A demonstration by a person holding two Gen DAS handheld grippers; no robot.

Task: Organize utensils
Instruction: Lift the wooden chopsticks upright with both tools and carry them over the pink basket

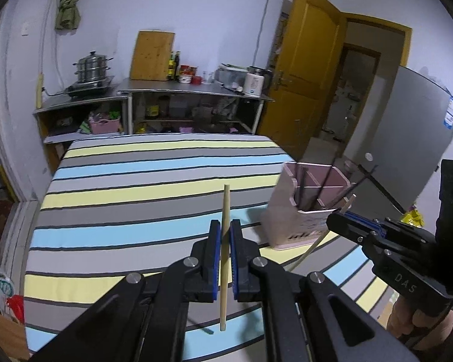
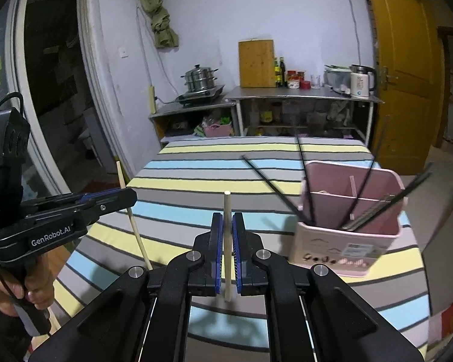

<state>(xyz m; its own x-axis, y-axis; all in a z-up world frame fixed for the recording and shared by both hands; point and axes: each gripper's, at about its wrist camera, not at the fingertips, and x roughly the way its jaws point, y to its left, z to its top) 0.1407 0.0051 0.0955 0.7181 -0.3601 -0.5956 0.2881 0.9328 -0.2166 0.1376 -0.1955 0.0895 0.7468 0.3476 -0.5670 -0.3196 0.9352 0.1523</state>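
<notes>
The left tongs [image 1: 225, 241], black with blue pads, are clamped tight on a thin pale wooden chopstick [image 1: 224, 259] that stands nearly upright between them. The right tongs [image 2: 227, 238] pinch a second pale wooden chopstick [image 2: 227, 247] likewise. A hand [image 2: 3, 286] grips the left tool's handle from below, both tools tilted downward.

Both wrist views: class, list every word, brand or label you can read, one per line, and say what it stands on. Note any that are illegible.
"DAS" – on the body of the right gripper, seen from the left wrist.
"GenRobot.AI" – on the body of the left gripper, seen from the right wrist.
Pink utensil holder: front print and white sticker too blurred to read.
Fridge: blue sticker too small to read.
</notes>
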